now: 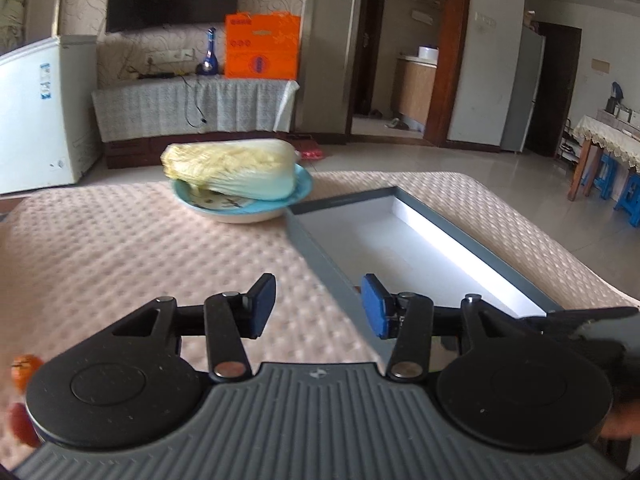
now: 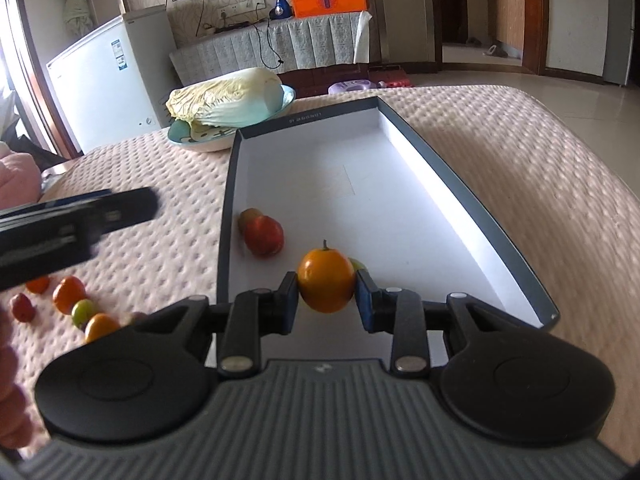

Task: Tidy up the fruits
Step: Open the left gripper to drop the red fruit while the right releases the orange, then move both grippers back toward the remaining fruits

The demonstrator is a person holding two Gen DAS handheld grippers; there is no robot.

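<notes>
Loose fruit: small orange, red and green round fruits [image 2: 76, 304] lie scattered on my pink quilted table cover [image 2: 500, 168], left of the box.
Left gripper [image 1: 319, 306]: my jaws stand partly apart with nothing between them, above the box's left wall.
Cabbage: a pale napa cabbage [image 2: 226, 98] lies on a light-blue ceramic plate [image 2: 289, 96] beyond the box's far left corner.
Box: a shallow grey-rimmed rectangular box with a white floor [image 2: 352, 184] holds a red round fruit [image 2: 264, 236] near its left wall.
Right gripper [image 2: 326, 294]: my blue pads clamp a round orange citrus fruit with a short stem [image 2: 326, 282], held over the box's near end.
</notes>
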